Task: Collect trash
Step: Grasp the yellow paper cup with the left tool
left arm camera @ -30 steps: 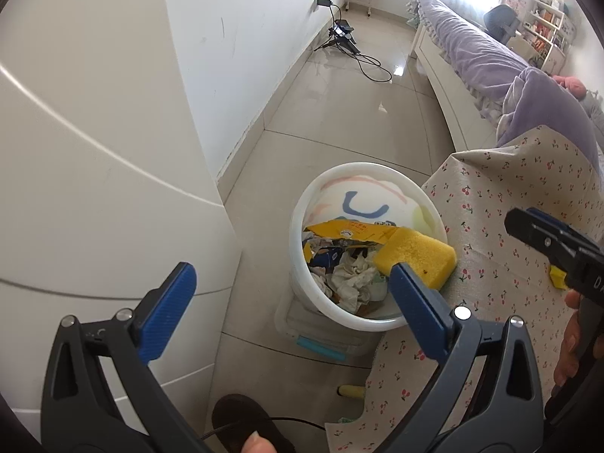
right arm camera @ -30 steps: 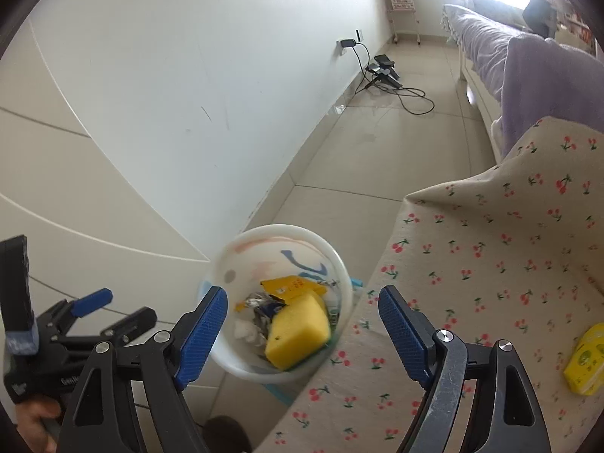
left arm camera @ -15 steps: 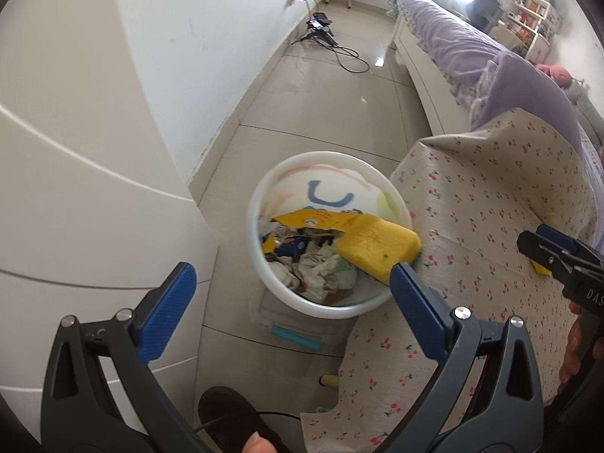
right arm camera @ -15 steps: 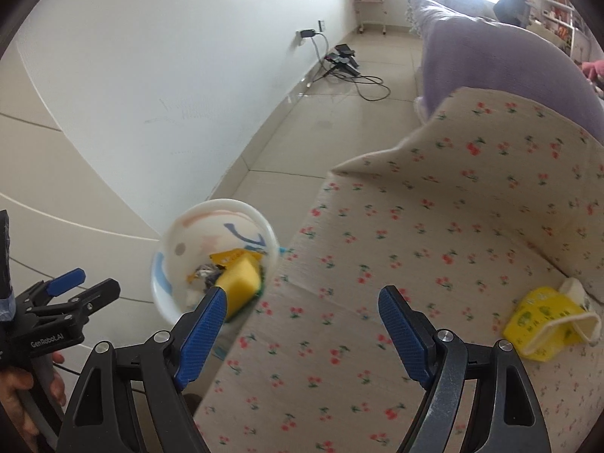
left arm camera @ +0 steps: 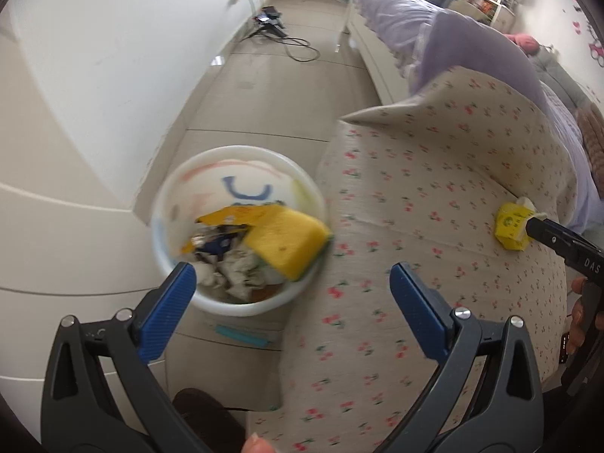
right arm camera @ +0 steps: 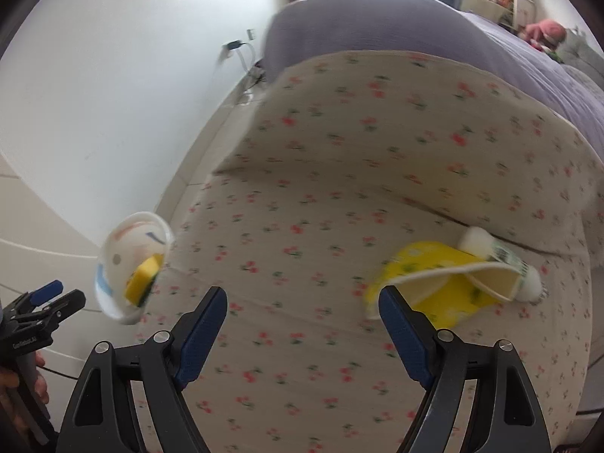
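A white trash bin (left arm camera: 166, 241) stands on the floor beside the bed and holds a yellow sponge (left arm camera: 288, 243), crumpled paper and wrappers. It also shows small in the right wrist view (right arm camera: 113, 253). A crushed yellow carton (right arm camera: 430, 283) lies on the cherry-print cover (right arm camera: 339, 173), with a white bottle (right arm camera: 498, 256) across it. The carton also shows in the left wrist view (left arm camera: 511, 224). My left gripper (left arm camera: 292, 302) is open and empty above the bin's edge. My right gripper (right arm camera: 302, 317) is open and empty, its right finger close to the carton.
A white curved cabinet (left arm camera: 56, 204) stands left of the bin. Cables and a charger (left arm camera: 271, 24) lie on the tiled floor farther back. A purple blanket (right arm camera: 377, 26) covers the bed beyond the cherry-print cover.
Both grippers have swung right, away from the bin and over the bed. The right gripper has come close to the yellow carton. Both stay open.
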Motion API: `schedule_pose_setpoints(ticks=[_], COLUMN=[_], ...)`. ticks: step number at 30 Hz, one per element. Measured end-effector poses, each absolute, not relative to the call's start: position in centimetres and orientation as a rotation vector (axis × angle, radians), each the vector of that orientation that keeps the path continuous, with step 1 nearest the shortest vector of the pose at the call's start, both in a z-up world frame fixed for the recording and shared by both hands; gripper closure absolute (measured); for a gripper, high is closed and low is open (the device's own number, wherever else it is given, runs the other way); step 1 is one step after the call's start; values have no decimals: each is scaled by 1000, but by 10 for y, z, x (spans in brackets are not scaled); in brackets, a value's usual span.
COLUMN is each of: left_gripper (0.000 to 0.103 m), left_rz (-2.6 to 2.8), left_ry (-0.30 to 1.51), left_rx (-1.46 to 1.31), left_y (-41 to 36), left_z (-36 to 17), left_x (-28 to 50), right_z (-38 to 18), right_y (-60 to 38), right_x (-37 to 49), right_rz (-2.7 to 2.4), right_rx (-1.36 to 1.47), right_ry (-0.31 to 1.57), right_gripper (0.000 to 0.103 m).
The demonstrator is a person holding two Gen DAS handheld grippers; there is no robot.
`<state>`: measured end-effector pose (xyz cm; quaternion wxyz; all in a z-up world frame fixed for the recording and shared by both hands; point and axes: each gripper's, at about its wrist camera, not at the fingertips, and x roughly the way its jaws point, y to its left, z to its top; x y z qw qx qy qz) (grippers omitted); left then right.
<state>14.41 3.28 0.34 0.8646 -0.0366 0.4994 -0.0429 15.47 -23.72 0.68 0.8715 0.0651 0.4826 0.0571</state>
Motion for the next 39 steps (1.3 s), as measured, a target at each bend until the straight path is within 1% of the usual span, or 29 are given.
schedule_pose_setpoints(ticks=[11,22,24,27,29,30,32,34,35,36,38,39], left_gripper=[1,1,3,10,21,24,34,39,45,48,61,65], left_rz=[-253,-369,-382,-396,-404,-413,-430,-456,-474,-497,-530,-549], left_ry=[1039,1058,1058,1066,1068,1067,1053,1032,1026,1022,1018,1013], left_rx=[-21,62,77,97,99,100,104,100,87,61,23,5], left_y=[-65,-161,-176,-195,-203,-208,-214,-218,-219,-219,-219,-218], left_z=[5,-12,-17,-27,-33,-36,-39,-41,-42,-43,-44,-44], left_x=[152,161,162,165,168,170,173,176,178,181,185,188], right_z=[-5,-20,-22,-25,-27,-28,-28,-27,-27,-27,-27,-27], right_y=[-336,-414,-425,-442,-452,-457,-467,-480,-485,-490,-496,-500], right_x=[134,121,120,118,117,116,116,116,117,117,118,119], right_rz=[-8,-129,-144,-165,-183,-193,-205,-218,-225,-231,-238,-239], right_rx=[240,327,343,360,368,370,377,388,393,396,399,399], right_ry=[1018,1040,1044,1050,1060,1064,1065,1065,1065,1066,1065,1064], right_gripper=[19,19,19,19,19,19,19,19,19,19,19,19])
